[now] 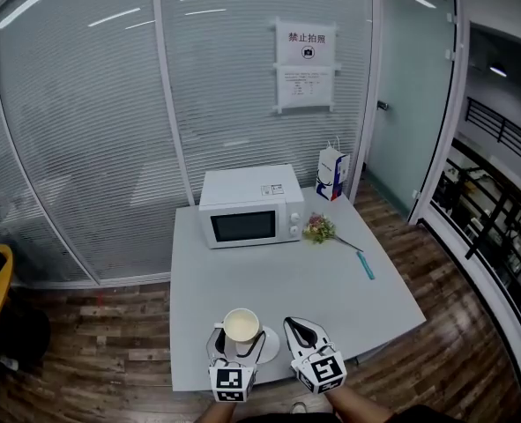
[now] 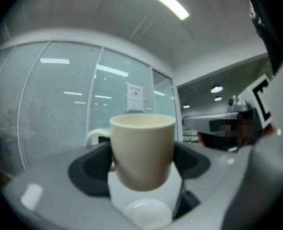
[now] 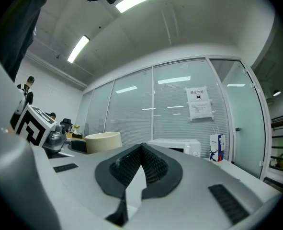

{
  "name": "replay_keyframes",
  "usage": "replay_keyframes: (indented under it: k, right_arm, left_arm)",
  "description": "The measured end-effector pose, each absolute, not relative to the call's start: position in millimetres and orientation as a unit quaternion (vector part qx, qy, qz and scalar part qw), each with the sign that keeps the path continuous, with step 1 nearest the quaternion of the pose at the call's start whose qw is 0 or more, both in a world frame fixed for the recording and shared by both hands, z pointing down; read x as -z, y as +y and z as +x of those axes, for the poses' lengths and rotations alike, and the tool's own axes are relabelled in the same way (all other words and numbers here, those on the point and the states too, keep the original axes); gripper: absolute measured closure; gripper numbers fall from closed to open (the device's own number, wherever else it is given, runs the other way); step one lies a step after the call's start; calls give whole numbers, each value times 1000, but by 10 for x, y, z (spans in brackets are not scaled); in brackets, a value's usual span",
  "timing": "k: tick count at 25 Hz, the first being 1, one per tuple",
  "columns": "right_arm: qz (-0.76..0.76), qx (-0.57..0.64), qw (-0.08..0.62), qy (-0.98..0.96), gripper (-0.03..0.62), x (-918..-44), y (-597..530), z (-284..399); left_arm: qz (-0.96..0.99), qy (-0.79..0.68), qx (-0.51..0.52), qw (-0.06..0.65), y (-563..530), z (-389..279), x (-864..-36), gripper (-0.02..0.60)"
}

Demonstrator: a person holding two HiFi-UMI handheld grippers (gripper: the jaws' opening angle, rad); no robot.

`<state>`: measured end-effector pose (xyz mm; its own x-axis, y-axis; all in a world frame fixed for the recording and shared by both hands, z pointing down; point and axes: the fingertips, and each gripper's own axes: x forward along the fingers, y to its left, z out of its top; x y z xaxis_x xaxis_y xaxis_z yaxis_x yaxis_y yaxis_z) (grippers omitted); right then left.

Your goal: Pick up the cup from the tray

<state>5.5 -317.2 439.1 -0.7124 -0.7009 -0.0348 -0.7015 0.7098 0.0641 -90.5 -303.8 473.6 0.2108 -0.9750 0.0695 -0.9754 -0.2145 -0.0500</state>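
A cream cup [image 1: 241, 325] with a handle sits between the jaws of my left gripper [image 1: 240, 338], which is shut on it near the table's front edge. In the left gripper view the cup [image 2: 142, 150] fills the gap between the dark pads [image 2: 91, 166], its handle to the left. A small round white tray [image 2: 146, 213] lies just under it, with a slight gap below the cup's base. The tray's rim [image 1: 272, 345] shows beside the cup. My right gripper [image 1: 293, 326] is shut and empty just right of the cup [image 3: 103, 142]; its pads [image 3: 153, 164] meet.
A white microwave [image 1: 249, 208] stands at the back of the grey table [image 1: 331, 289]. A small bunch of flowers [image 1: 319, 228], a blue pen [image 1: 366, 265] and a white and blue bag [image 1: 331, 173] lie to the right. Glass walls stand behind.
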Motion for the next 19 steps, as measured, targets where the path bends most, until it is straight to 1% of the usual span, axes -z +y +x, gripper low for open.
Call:
replay_keyframes:
  k: [19]
  right_arm:
    - [-385,-51,1,922,591,-4330,-3222,72]
  left_arm:
    - [777,-628,-38,2,-3054,-914,-4750,181]
